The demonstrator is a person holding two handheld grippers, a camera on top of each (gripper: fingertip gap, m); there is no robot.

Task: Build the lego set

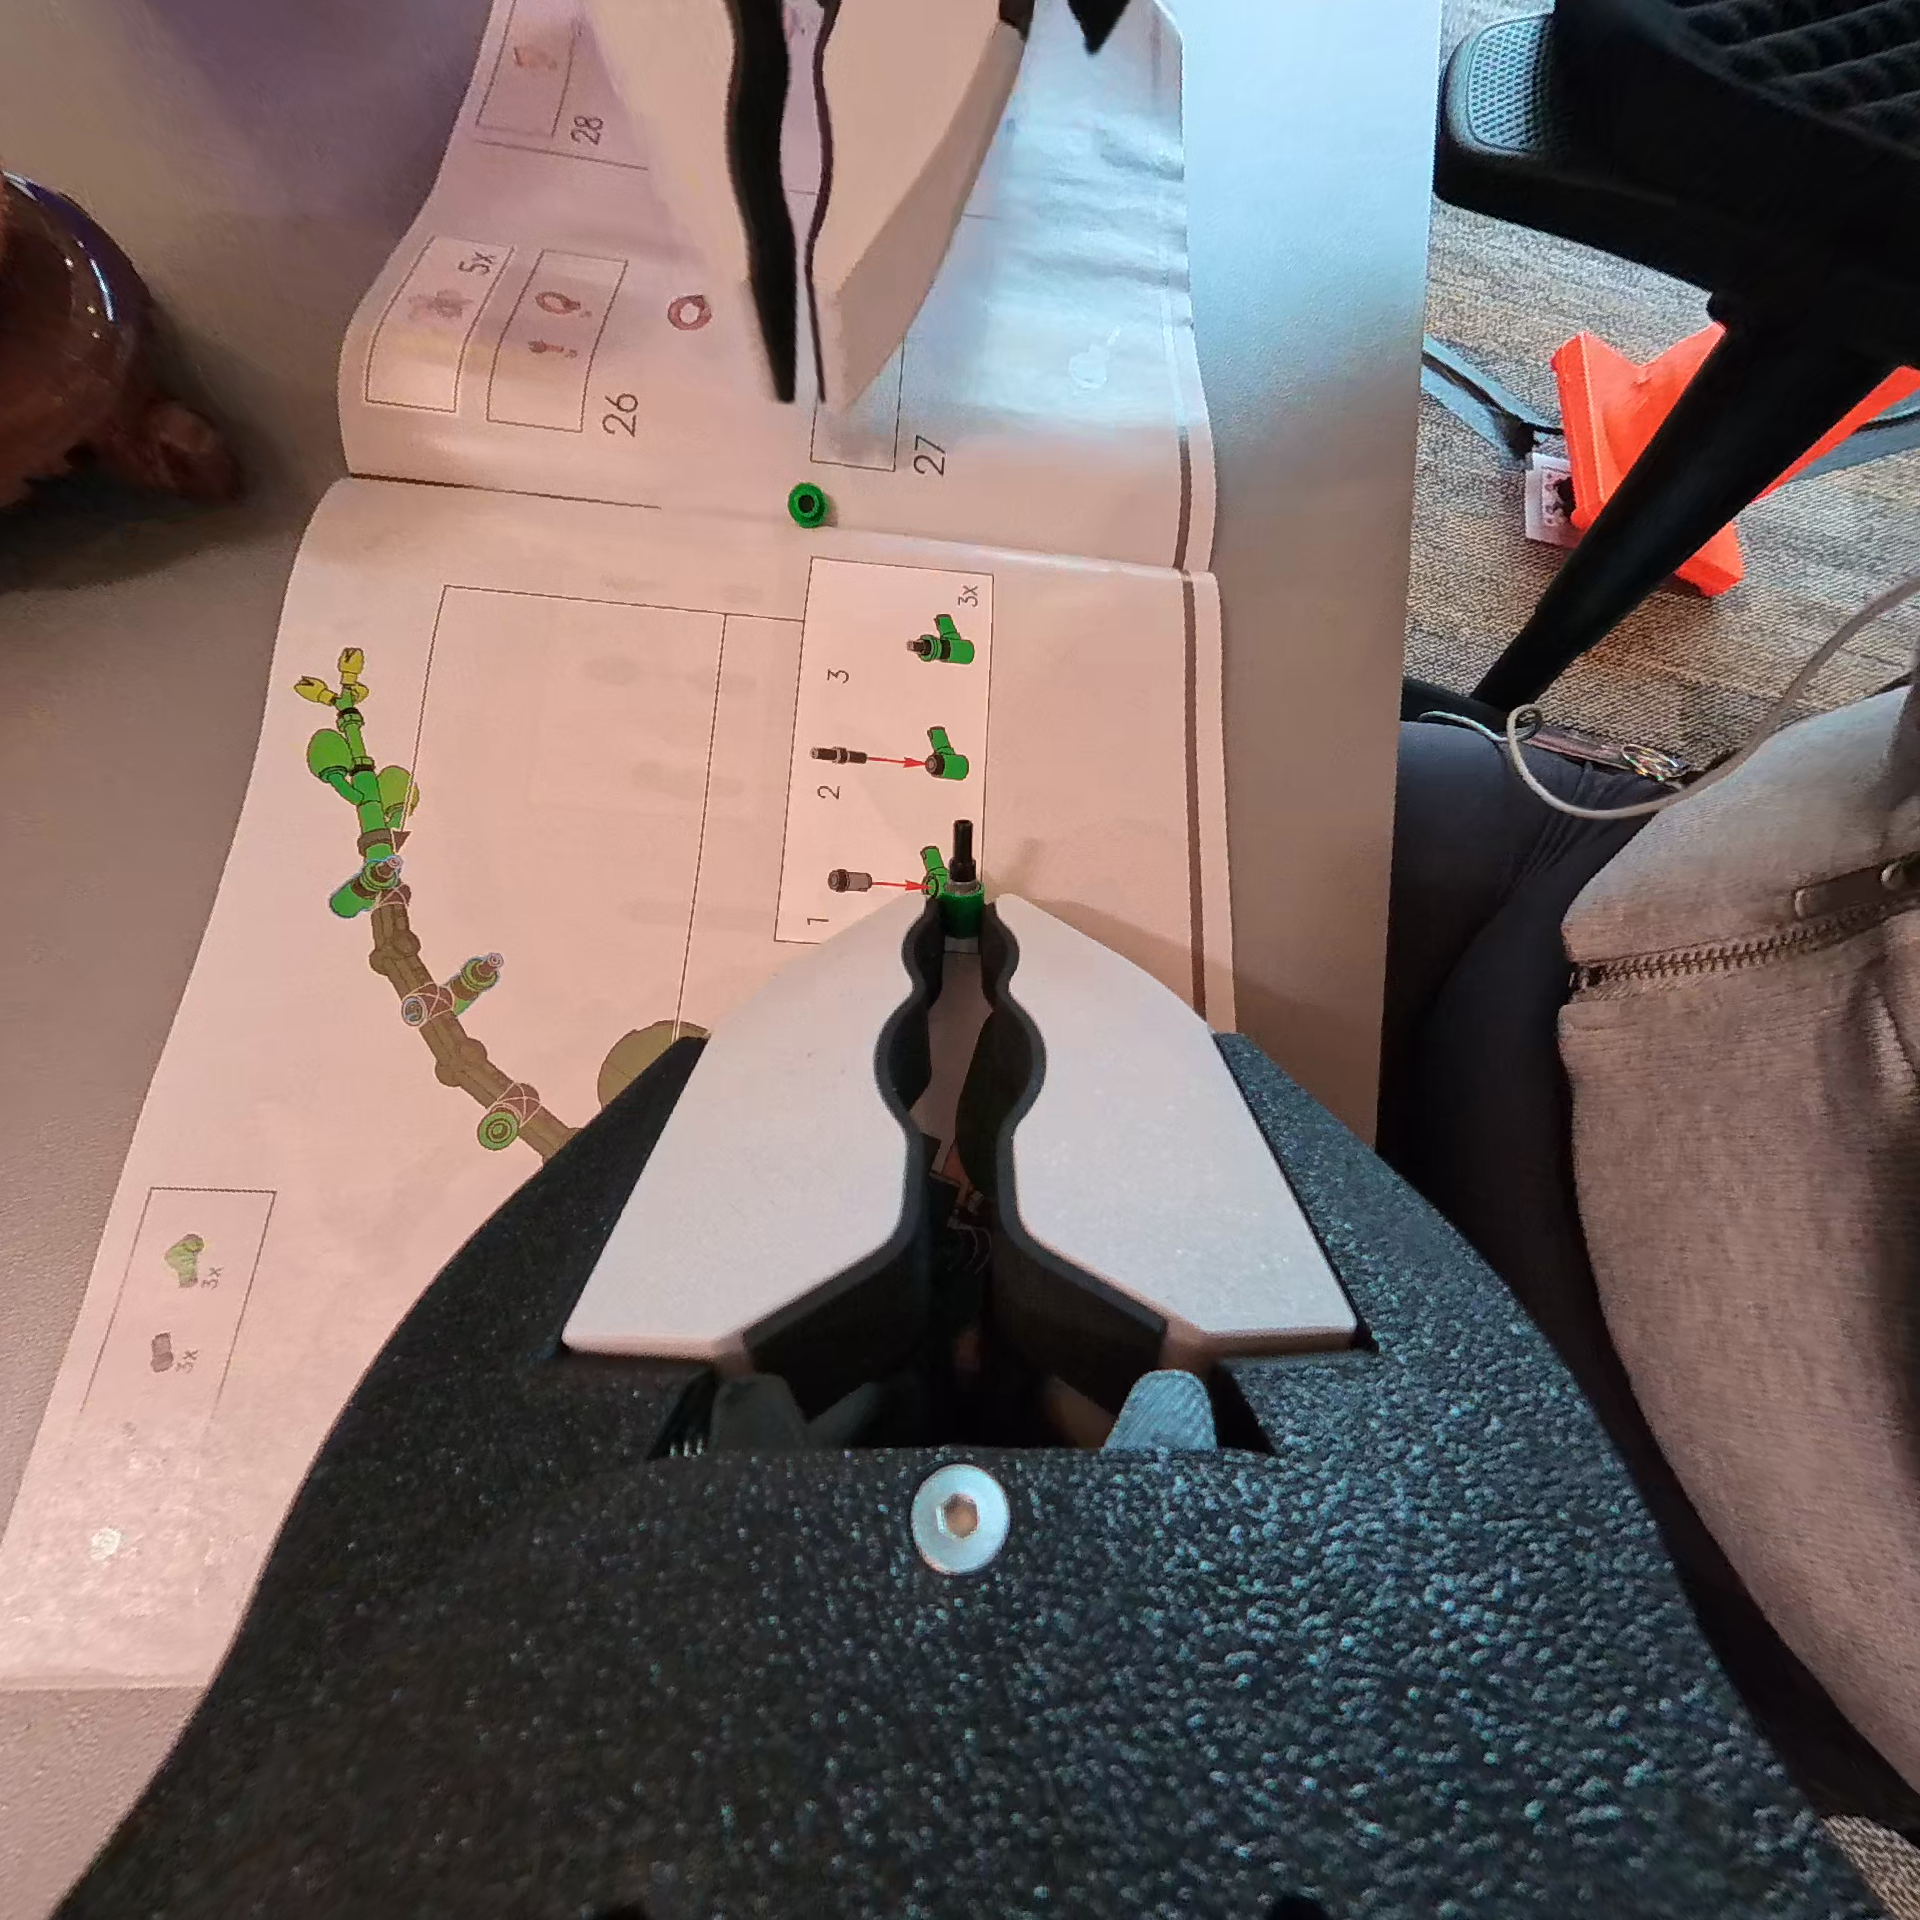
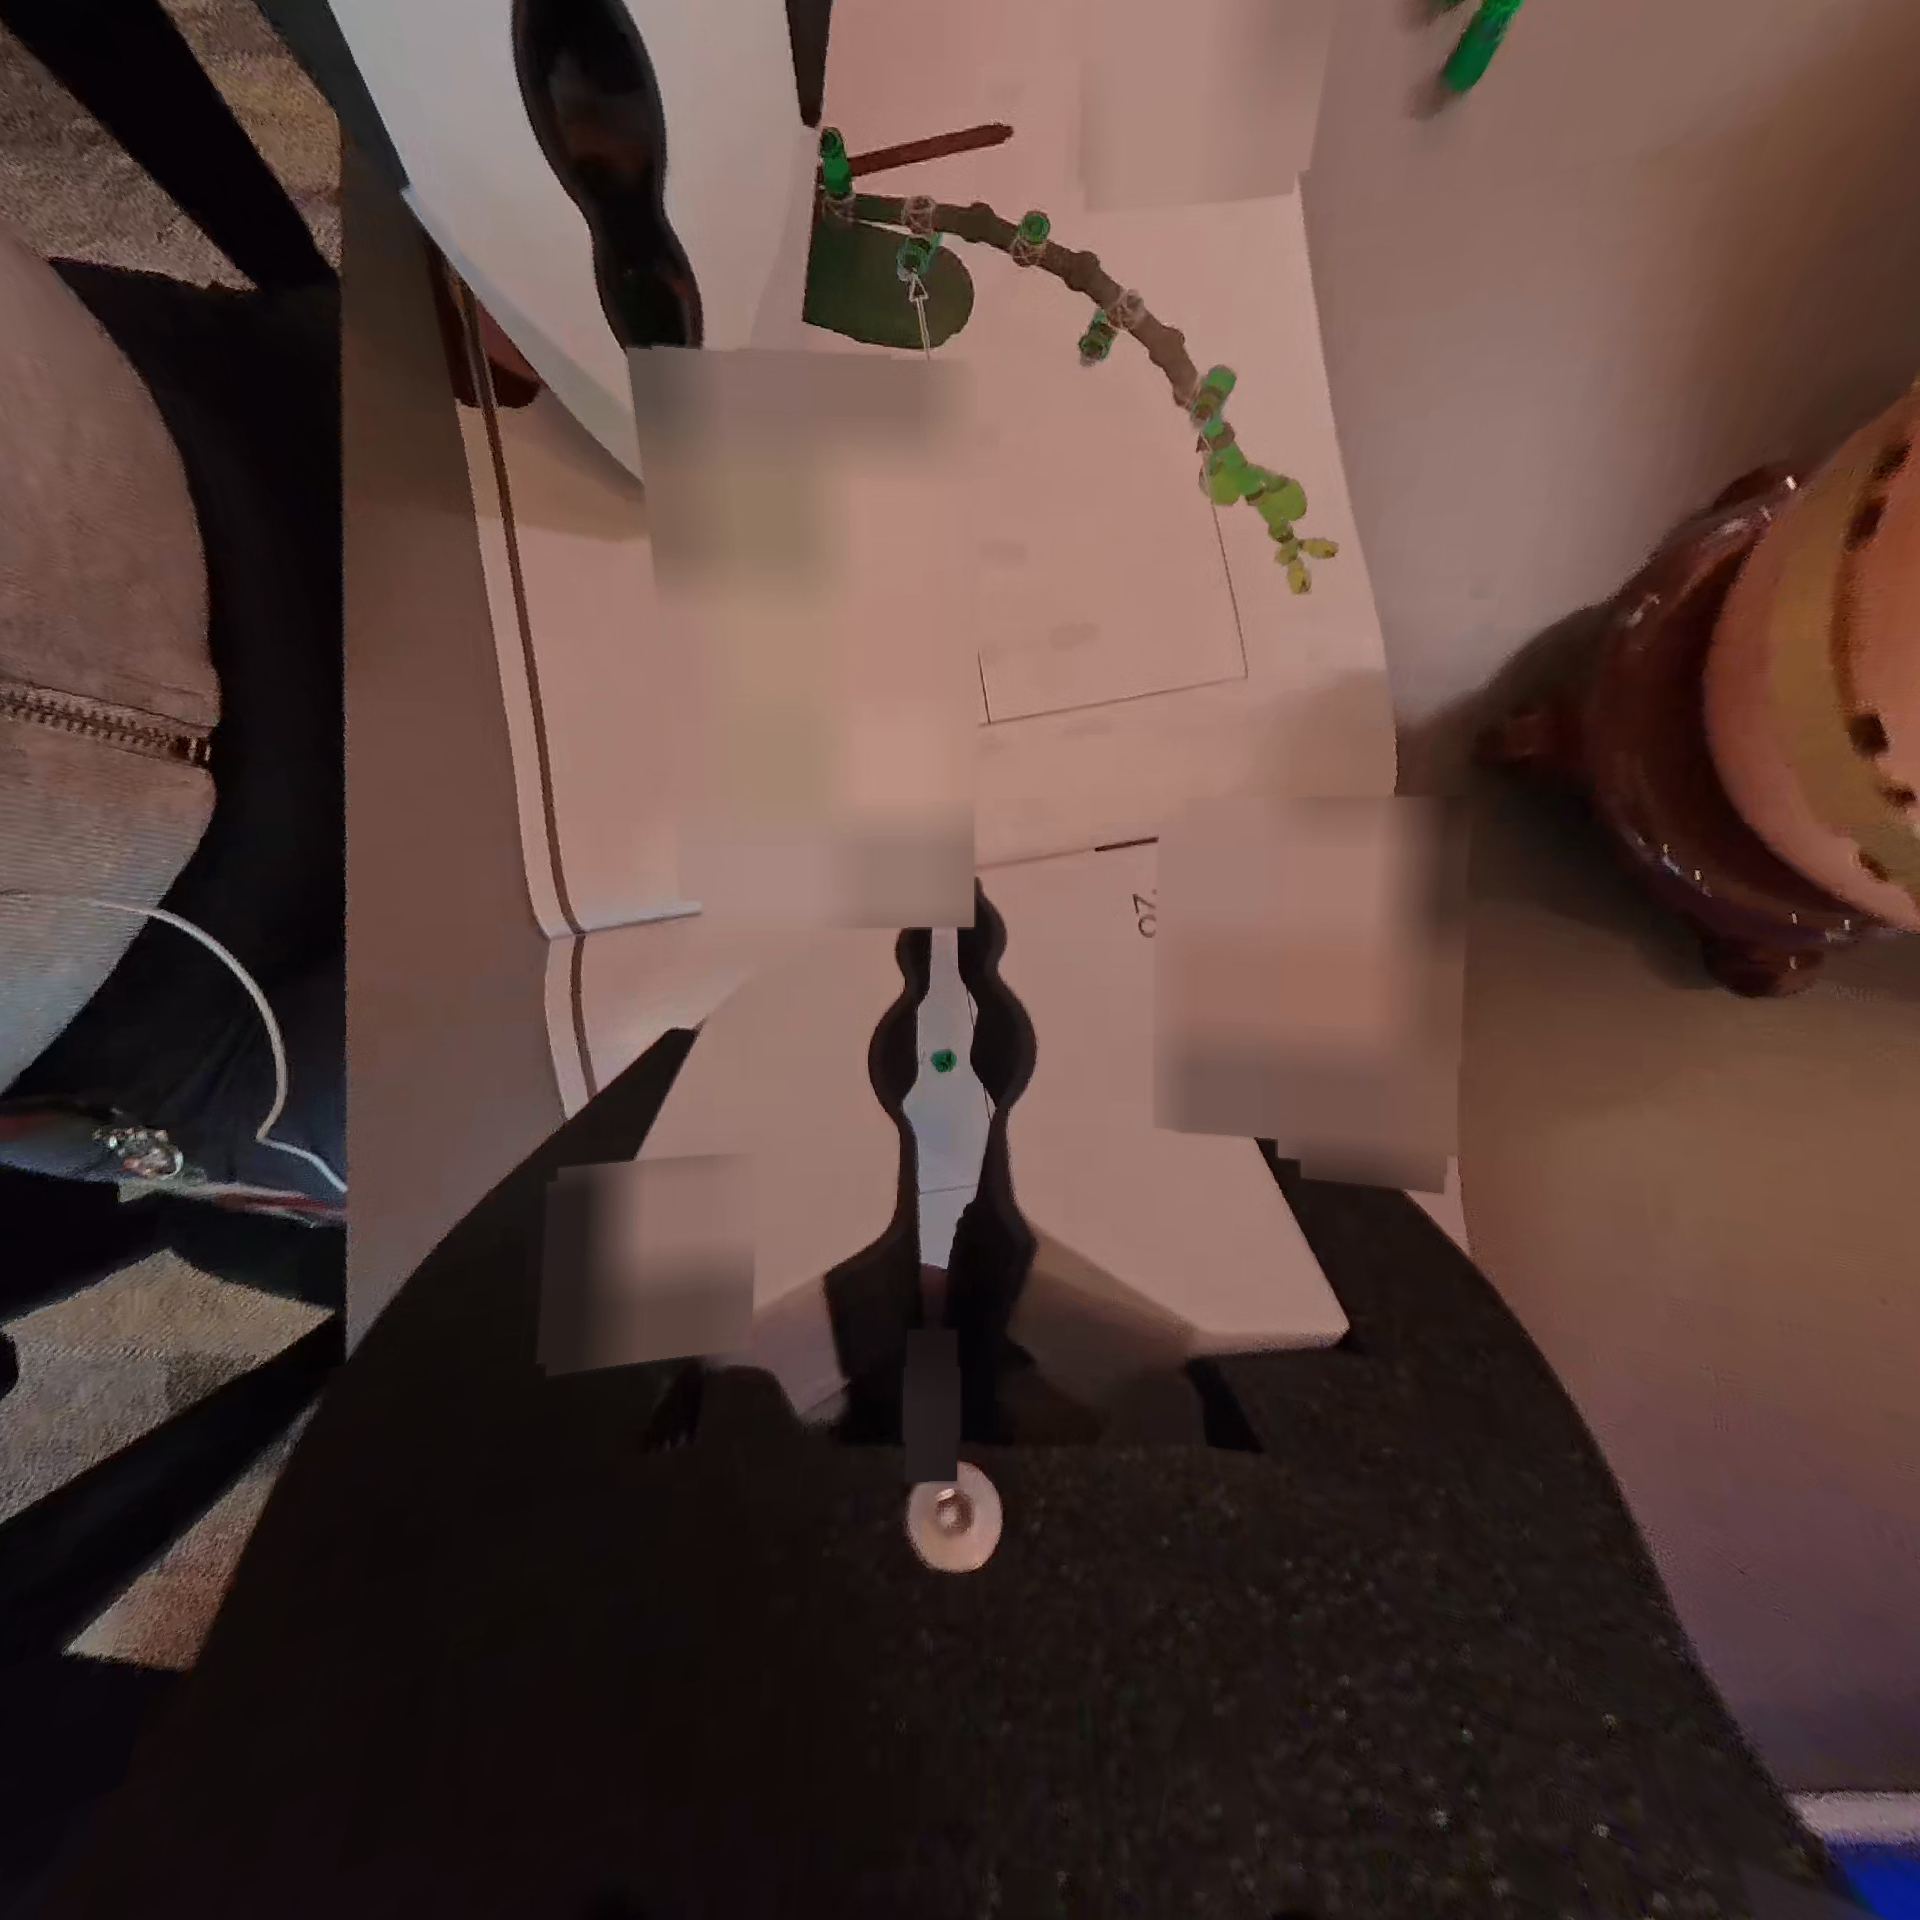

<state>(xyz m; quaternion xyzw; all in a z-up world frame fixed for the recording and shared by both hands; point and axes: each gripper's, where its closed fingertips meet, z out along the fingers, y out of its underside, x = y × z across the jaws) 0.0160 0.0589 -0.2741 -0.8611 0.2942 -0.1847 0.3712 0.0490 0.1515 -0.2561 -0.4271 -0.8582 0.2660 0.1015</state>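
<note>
My left gripper [image 1: 961, 920] is shut on a small green connector [image 1: 958, 912] with a black pin [image 1: 963, 844] sticking out forward, just above an open instruction booklet [image 1: 582, 727]. My right gripper [image 1: 802, 393] hangs over the far page with its jaws a narrow slit apart and nothing between them. A small green round piece [image 1: 805, 506] lies on the booklet just below its tips. In the right wrist view the gripper [image 2: 948, 940] has its tips partly under a blurred patch. The green piece [image 2: 942, 1060] shows through the slit, lying on the booklet [image 2: 1091, 623].
A brown glazed pot [image 1: 62, 343] stands beside the booklet, also in the right wrist view [image 2: 1714, 769]. The table edge [image 1: 1397, 623] runs close by the booklet. Beyond it are a person's grey zipped garment [image 1: 1714, 1039], a black chair and an orange object [image 1: 1631, 416] on the carpet. My right fingertips sit around 11 cm from my left ones. My left tips are about 20 cm from the brown glazed pot [image 1: 62, 343], my right tips only 12 cm.
</note>
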